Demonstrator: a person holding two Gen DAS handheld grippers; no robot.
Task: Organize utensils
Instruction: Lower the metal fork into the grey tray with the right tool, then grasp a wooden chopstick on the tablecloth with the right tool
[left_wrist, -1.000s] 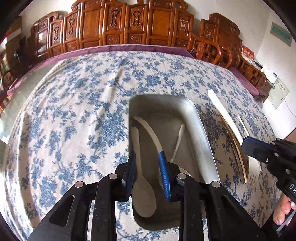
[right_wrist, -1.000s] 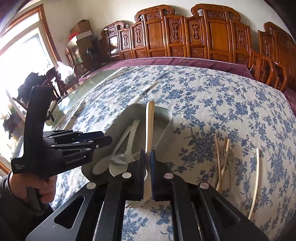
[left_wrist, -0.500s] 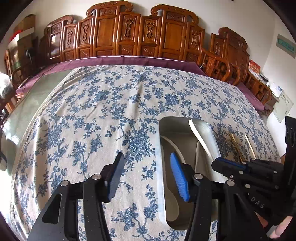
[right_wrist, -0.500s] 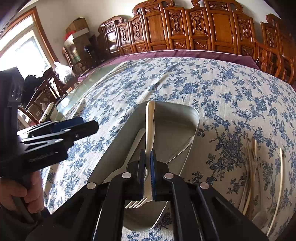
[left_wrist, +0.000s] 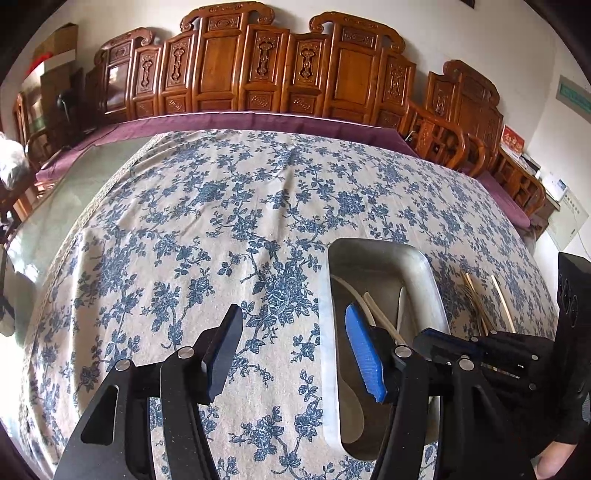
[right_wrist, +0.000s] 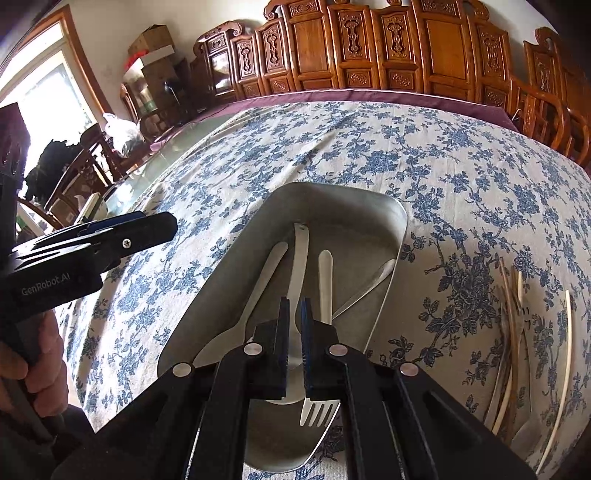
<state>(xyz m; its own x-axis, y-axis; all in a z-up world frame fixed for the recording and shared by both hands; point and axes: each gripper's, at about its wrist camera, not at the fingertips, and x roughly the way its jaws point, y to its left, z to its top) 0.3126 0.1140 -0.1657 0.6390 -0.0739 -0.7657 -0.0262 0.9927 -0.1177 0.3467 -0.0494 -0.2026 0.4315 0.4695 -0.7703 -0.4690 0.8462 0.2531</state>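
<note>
1 tray (right_wrist: 400, 225) w/ 1 fork (right_wrist: 320, 408), approx 4 spoons (right_wrist: 258, 284); 2 hand-held grippers (right_wrist: 294, 334).

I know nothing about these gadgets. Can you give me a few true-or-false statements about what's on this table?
1. The left claw is open and empty. True.
2. The tray is empty. False: it holds a fork and spoons.
3. Chopsticks lie on the cloth, outside the tray. True.
4. The cloth is plain red. False: it is white with blue flowers.
</note>
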